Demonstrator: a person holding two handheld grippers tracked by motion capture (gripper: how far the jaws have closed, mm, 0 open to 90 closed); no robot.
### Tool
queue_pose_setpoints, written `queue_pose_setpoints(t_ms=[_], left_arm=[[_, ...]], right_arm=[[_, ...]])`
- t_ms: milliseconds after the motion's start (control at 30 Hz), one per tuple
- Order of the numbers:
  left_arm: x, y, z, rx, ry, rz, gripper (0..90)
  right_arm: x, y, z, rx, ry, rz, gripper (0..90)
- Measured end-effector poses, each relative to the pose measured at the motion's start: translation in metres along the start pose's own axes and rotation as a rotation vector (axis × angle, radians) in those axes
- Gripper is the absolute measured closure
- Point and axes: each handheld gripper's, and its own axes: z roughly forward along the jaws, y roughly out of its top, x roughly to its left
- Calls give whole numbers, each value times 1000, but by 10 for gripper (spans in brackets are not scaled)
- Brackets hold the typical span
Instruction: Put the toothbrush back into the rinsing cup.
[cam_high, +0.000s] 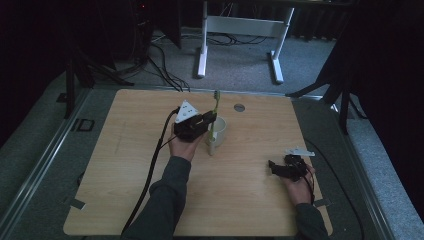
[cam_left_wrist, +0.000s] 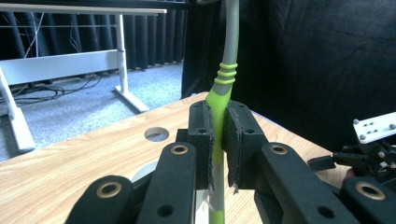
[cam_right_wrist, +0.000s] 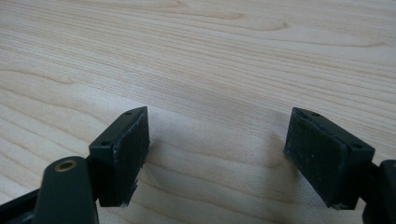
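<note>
Two grippers over a light wooden table (cam_high: 125, 150). Left gripper (cam_high: 209, 120) at table centre, held by the left hand (cam_high: 182, 145), grey plate (cam_high: 186, 111) on top, black cable (cam_high: 152, 170) trailing back along the sleeve (cam_high: 160, 205) toward the near edge. Its jaws are pressed onto a toothbrush (cam_high: 215, 112); in the left gripper view the pads (cam_left_wrist: 209, 140) pinch the green part of the handle (cam_left_wrist: 219, 93) from both sides, no gap showing. Toothbrush stands upright, bristle head up, grey neck rising out of the top of that view, lower end reaching down beside the near wall of a white cup (cam_high: 220, 127). Cannot tell whether the tip touches the table or the cup. Cup sits upright at table centre, just right of the left gripper.

Round hole (cam_high: 239, 107) in the tabletop beyond the cup, toward the far edge; also seen in the left gripper view (cam_left_wrist: 156, 134).

Right gripper (cam_high: 274, 167) low over the near right part of the table, well apart from the cup, held in the right hand (cam_high: 298, 185). Jaws spread wide, pointing left; in the right gripper view the two pads (cam_right_wrist: 122, 154) stand far apart with bare wood grain (cam_right_wrist: 215, 70) between them, nothing held.

Beyond the table: grey carpet (cam_high: 240, 65), white desk legs (cam_high: 202, 45), loose cables (cam_high: 165, 70), dark curtains
</note>
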Motion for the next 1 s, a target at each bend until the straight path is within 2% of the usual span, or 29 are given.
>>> queue_pose_setpoints(t_ms=[200,600,1000], left_arm=[[0,-2,3,2,-5,-4,817],[-3,-7,9,31,3,22,816],[0,-15,7,47,-2,-1,813]], right_arm=[[0,0,0,0,0,0,216],[0,0,0,0,0,0,215],[0,0,0,1,0,0,216]])
